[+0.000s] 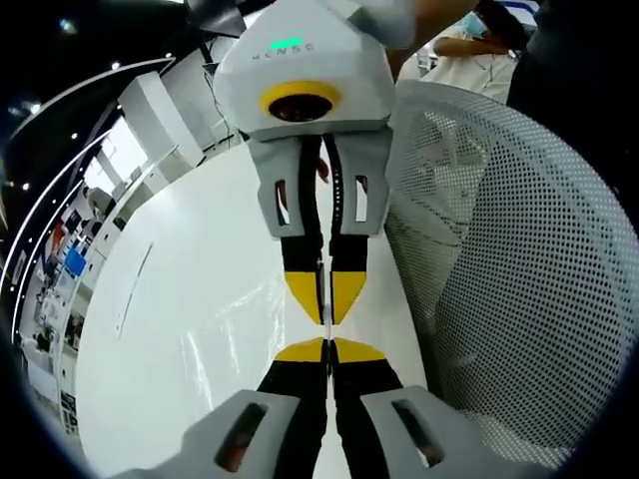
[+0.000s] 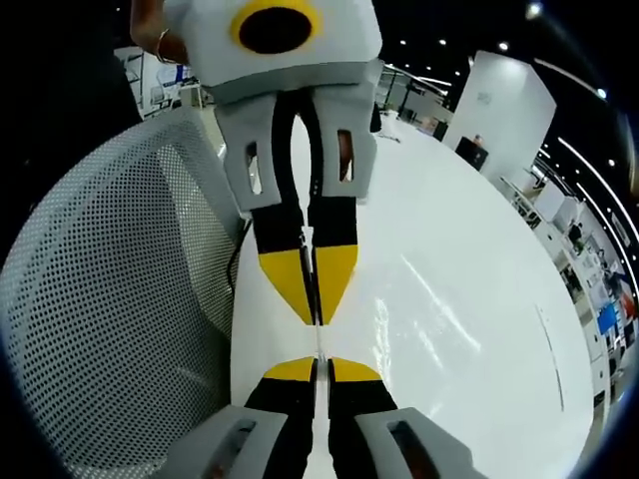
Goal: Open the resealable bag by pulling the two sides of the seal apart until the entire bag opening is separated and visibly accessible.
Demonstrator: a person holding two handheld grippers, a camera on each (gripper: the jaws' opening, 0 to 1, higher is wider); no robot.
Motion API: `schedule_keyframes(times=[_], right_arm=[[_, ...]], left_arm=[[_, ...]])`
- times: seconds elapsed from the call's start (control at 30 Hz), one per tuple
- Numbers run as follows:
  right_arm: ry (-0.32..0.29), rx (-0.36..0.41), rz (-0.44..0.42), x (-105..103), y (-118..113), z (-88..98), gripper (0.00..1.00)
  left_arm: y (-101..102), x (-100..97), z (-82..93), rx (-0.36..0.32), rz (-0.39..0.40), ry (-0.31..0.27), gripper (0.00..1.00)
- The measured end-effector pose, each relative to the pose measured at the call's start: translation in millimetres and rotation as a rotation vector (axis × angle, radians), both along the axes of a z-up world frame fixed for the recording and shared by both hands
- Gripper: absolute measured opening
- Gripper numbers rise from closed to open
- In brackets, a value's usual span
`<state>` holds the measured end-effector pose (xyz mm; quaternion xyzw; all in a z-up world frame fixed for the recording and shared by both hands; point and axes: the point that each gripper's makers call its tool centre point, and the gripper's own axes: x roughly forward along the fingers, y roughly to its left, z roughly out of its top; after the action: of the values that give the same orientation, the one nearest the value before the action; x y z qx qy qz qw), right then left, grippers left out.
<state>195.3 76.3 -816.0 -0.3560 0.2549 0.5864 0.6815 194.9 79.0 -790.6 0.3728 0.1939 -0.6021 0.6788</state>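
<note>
The resealable bag point(image 1: 324, 331) is clear and shows as little more than a thin edge-on film running between the two grippers' tips. My left gripper point(image 1: 326, 347) rises from the bottom of the left gripper view with its yellow-tipped jaws pressed together on that film. My right gripper point(image 1: 324, 309) faces it from above, tip to tip, and is also shut on the film. In the right gripper view the same film point(image 2: 319, 339) sits between my right gripper point(image 2: 319, 364) below and my left gripper point(image 2: 318, 309) above. The bag's seal and its body are too transparent to make out.
A glossy white table point(image 1: 200, 299) point(image 2: 449, 329) lies under the grippers. A white mesh chair back point(image 1: 519, 249) point(image 2: 110, 299) stands close along the table's edge. A person point(image 1: 469, 50) sits in the background of an office hall.
</note>
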Motion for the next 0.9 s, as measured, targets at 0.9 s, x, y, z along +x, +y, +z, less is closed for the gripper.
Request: schedule_keyframes(times=[0.9], right_arm=[[0.024, -0.001, -0.014, -2.4, -10.6, -3.3, 0.0]], left_arm=[[6.7, -3.6, -0.5, 0.003, 0.004, -0.016, 0.0]])
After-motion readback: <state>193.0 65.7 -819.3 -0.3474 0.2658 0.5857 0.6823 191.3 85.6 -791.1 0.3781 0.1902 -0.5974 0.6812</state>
